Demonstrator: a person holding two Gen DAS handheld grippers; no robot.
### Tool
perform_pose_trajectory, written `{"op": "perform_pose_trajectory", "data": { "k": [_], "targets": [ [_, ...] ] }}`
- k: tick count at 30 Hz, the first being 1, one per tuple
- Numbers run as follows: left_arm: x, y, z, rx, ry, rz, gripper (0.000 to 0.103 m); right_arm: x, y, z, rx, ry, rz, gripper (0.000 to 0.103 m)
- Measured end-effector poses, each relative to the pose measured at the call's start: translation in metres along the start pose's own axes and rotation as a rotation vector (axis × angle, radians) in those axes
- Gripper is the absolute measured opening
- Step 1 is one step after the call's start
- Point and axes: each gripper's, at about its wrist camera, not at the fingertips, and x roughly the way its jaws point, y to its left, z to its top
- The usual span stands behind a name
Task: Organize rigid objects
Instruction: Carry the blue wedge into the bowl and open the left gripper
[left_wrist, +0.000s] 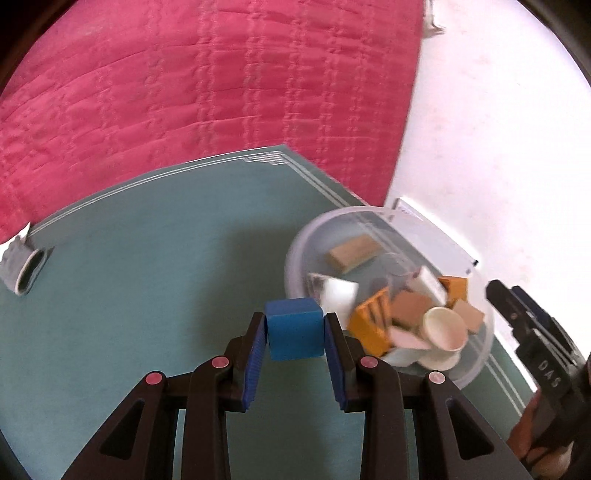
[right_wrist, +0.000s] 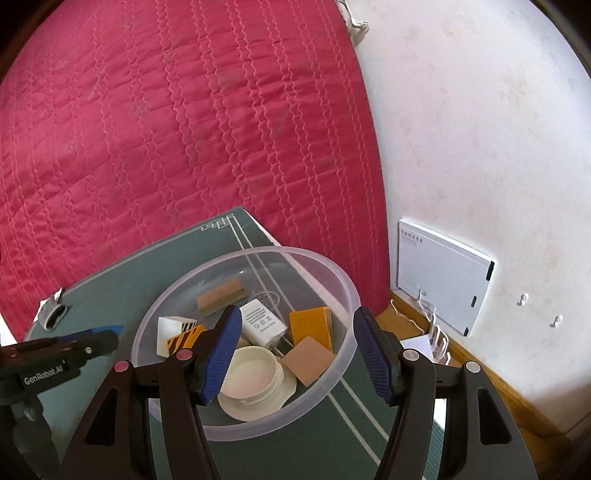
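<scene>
One blue cube (left_wrist: 294, 328) is being clamped between the blue pads of the left tool (left_wrist: 295, 334), above the green tabletop (left_wrist: 147, 277) and just beside the near-left rim of one clear plastic bowl (left_wrist: 295, 254). The cube is being held with one flat face toward the camera and its top face tilted slightly back; no long axis is shown, since its sides look equal.

The right tool (right_wrist: 297, 345) is being held with its jaws apart and nothing between the pads, over the near rim of the bowl (right_wrist: 343, 280).

In the bowl, eight pieces are being counted from the right wrist view: one white round lid (right_wrist: 255, 380) at 6 o'clock, one white charger block (right_wrist: 260, 321) at the centre, one tan wooden block (right_wrist: 219, 293) at 11 o'clock with its long axis running from 8 to 2 o'clock, one white wedge (right_wrist: 168, 332) at 9 o'clock, one orange piece with black stripes (right_wrist: 184, 339) just beside it, two orange slabs (right_wrist: 310, 325) at 3 o'clock, and one tan square tile (right_wrist: 308, 360) at 4 o'clock.

One small grey object (left_wrist: 22, 269) is being seen at the tabletop's far-left edge, well apart from the bowl. One red quilted bed cover (right_wrist: 184, 129) is lying beyond the tabletop.
</scene>
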Motion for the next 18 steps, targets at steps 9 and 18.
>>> {"op": "perform_pose_trajectory", "data": {
  "k": [9,18],
  "targets": [
    [0.01,-0.033,0.017,0.041,0.0,-0.064,0.033,-0.001,-0.004,-0.002,0.027,0.002,-0.005,0.064],
    [0.03,-0.05,0.035,0.069,0.01,-0.103,0.033,-0.002,-0.01,-0.002,0.047,0.007,-0.005,0.064]
  ]
}}
